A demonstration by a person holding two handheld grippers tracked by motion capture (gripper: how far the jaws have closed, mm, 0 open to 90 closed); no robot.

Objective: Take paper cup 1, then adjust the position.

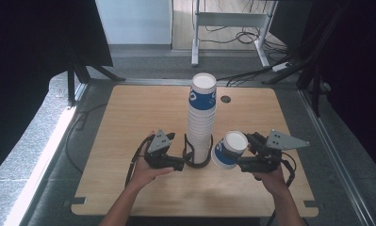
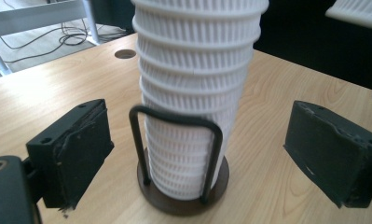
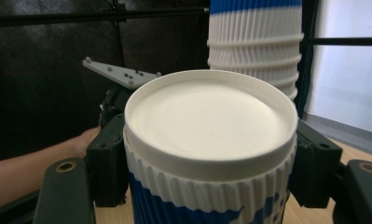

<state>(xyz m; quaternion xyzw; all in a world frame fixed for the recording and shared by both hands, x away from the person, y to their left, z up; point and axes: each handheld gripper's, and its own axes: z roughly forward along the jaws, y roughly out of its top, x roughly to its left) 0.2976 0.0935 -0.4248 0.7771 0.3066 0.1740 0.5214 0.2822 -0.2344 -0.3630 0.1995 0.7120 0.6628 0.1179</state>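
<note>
The left gripper (image 1: 180, 163) has a matte black plastic body topped by a grey three-cornered plate (image 1: 159, 140) dotted with small dark screws. A thin black cable (image 1: 134, 160) loops from its rear. In the left gripper view its two jaws are blocky black pads with rough, frayed inner faces and a small round hole near each upper corner.

The right gripper (image 1: 233, 159) shares that black build and carries a longer grey pointed plate (image 1: 285, 140), with a black cable (image 1: 289, 170) curling beside it. In the right gripper view, brass-ringed screw holes mark its black arms.

Both forearms are bare, without sleeves.
</note>
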